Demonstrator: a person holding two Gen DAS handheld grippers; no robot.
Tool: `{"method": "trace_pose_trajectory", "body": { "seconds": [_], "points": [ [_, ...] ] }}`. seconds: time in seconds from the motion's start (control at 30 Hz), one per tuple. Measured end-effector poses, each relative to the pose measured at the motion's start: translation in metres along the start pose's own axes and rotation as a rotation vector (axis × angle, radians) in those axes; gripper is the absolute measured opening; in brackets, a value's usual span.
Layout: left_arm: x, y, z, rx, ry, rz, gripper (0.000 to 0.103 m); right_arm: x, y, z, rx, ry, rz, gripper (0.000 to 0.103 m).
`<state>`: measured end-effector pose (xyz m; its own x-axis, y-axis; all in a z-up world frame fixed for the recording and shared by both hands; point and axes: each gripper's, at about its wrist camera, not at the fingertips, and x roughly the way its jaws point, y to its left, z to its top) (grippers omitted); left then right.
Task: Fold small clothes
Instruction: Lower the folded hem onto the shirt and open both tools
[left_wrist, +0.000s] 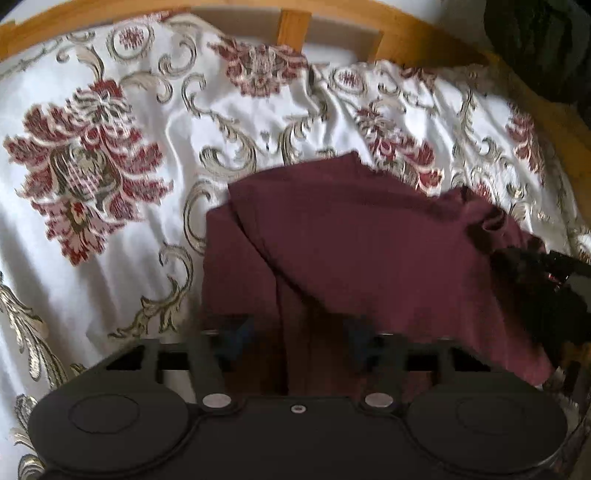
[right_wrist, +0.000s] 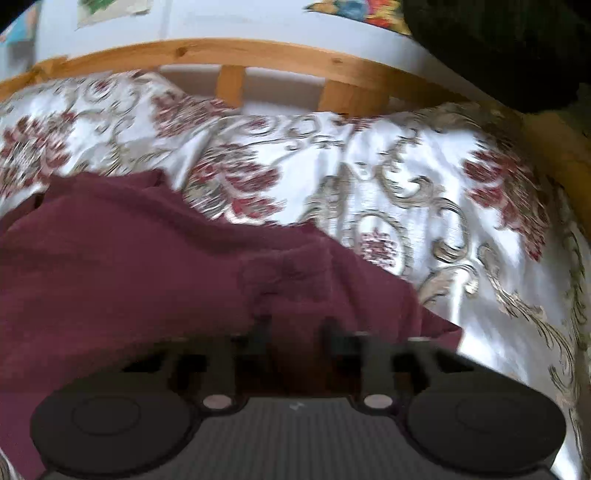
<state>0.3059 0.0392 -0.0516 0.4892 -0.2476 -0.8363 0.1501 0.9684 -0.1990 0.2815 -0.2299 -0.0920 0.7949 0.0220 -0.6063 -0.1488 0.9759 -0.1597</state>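
A maroon garment (left_wrist: 351, 240), spread on a floral bedspread (left_wrist: 110, 221) beside a wooden bed frame (right_wrist: 258, 55), is pinched at its near edge by the narrowed right tool (right_wrist: 295, 332) and apparently, through blur, by the wider-set left tool (left_wrist: 295, 332); both corners are best carried over evenly, kept taut.

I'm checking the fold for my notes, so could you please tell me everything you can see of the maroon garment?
The maroon garment is a small, plain piece in soft, matte, knit-looking cloth. It lies partly folded on the floral bedspread, one layer lapped over another with a diagonal edge and some creases. The left gripper has cloth between its fingers at the near edge. The right gripper is nearly closed over a bunched-up fold. The blur hides seams and any label.
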Motion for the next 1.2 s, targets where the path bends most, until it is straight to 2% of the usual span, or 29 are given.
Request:
{"method": "trace_pose_trajectory", "body": {
  "seconds": [0.07,0.13,0.2,0.43,0.6,0.73,0.93,1.2],
  "points": [
    [0.002,-0.001,-0.001,0.001,0.007,-0.010,0.033,-0.005,-0.015,0.003,0.080,-0.019,-0.003,0.013],
    [0.000,-0.002,-0.002,0.001,-0.005,-0.010,0.008,-0.011,-0.032,0.005,0.175,-0.029,-0.001,0.012],
    [-0.003,-0.002,-0.003,-0.002,-0.027,0.002,0.004,-0.013,-0.046,0.006,0.255,-0.026,0.011,0.012],
    [-0.024,0.007,-0.005,-0.066,-0.129,0.057,0.002,-0.011,-0.068,-0.003,0.379,0.031,-0.009,0.009],
    [-0.029,0.002,-0.010,-0.064,-0.143,0.088,0.002,-0.013,-0.063,-0.009,0.361,0.050,-0.023,0.009],
    [-0.042,-0.002,-0.019,-0.075,-0.201,0.100,0.002,-0.022,-0.062,-0.010,0.383,0.049,-0.034,0.008],
    [-0.020,-0.001,-0.015,-0.084,-0.121,0.135,0.002,-0.022,-0.065,-0.015,0.388,0.081,-0.048,0.008],
    [-0.033,-0.008,-0.024,-0.053,-0.149,0.149,0.002,-0.022,-0.064,-0.016,0.366,0.075,-0.044,0.008]
  ]
}}
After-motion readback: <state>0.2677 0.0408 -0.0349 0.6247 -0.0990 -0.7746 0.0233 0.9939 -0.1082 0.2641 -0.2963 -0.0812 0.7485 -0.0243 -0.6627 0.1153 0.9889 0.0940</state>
